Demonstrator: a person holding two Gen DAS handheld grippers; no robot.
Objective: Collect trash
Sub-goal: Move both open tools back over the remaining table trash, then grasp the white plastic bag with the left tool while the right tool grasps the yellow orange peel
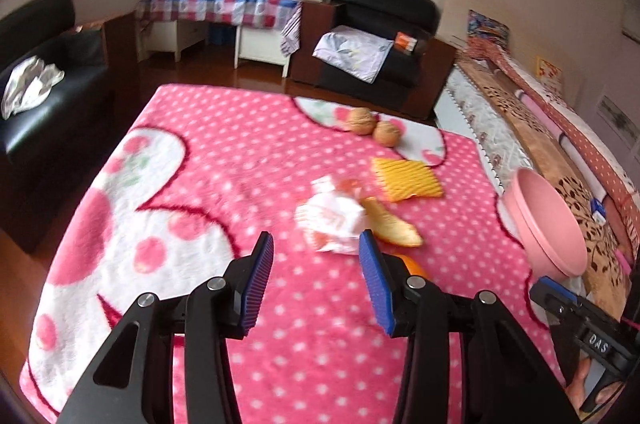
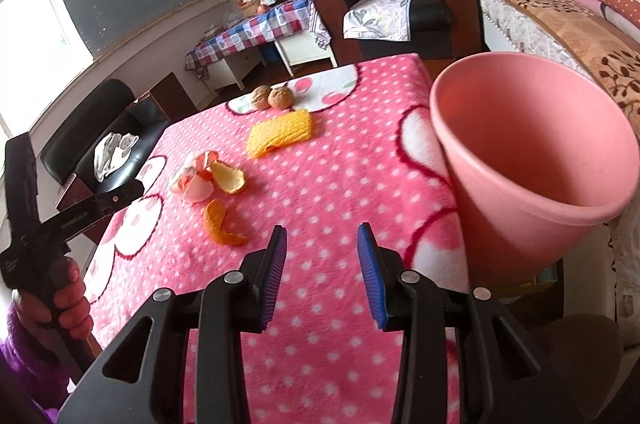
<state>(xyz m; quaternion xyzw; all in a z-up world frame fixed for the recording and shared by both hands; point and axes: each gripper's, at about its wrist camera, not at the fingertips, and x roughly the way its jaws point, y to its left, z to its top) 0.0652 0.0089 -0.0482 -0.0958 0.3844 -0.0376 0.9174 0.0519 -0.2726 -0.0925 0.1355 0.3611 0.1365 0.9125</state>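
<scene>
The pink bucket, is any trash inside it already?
No, the bucket shows only its bare pink inside in the right wrist view.

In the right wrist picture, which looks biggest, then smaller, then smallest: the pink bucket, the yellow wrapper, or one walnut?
1. pink bucket, by far the largest, though it is also nearest the camera.
2. yellow wrapper.
3. walnut, the smallest; it lies farthest back, which shrinks it a little more.

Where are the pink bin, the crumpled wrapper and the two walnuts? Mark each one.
pink bin [image 2: 532,160]: right wrist view, on its inner wall.
crumpled wrapper [image 1: 334,220]: left wrist view, on its white middle.
two walnuts [image 1: 362,120]: left wrist view, on the left nut's shell.
</scene>
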